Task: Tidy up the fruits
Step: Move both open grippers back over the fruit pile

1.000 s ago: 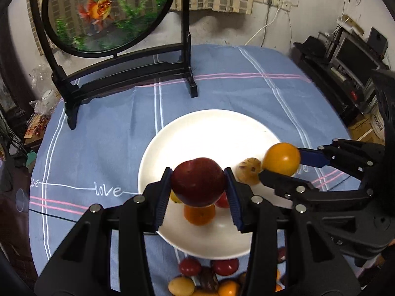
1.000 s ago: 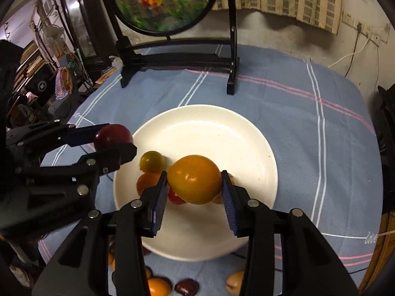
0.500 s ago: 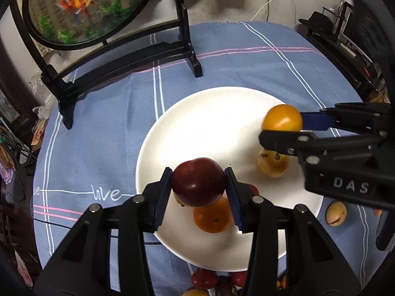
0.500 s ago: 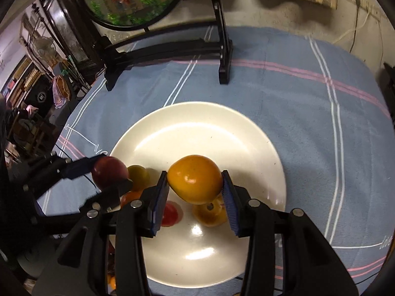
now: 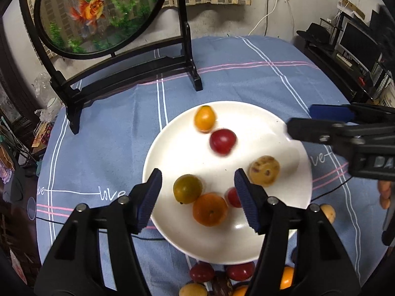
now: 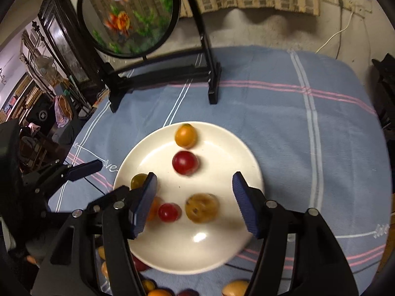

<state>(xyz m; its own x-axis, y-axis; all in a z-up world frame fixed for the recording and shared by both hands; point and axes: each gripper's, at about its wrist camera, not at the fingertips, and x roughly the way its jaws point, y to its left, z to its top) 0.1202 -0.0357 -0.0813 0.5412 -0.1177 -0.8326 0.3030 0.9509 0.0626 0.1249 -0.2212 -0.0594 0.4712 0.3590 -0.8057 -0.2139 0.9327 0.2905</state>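
Round glossy white plate [image 5: 284, 133] on a soft blue cloth [image 5: 111, 133] crossed by white and pink stripes. On the plate, six small smooth fruits: an oval orange one [image 5: 204, 119] by the far rim, a dark red one [image 5: 222, 141] just nearer, both blurred; a speckled tan one [image 5: 264, 170]; an olive-yellow one [image 5: 187, 189] touching a dimpled orange one [image 5: 209, 209]; a small red one [image 5: 233, 197] partly hidden behind a pad. More loose fruits [image 5: 219, 278] heaped on the cloth at the near rim. Left gripper [image 5: 197, 197] angled steeply down over the plate's near half, ribbed blue pads wide apart after just spreading, nothing between them. Right gripper [image 6: 193, 202] pitched down likewise, jaws just parted, empty, above the tan and small red fruits. Behind, a round fish picture [image 5: 98, 12] in a black stand.
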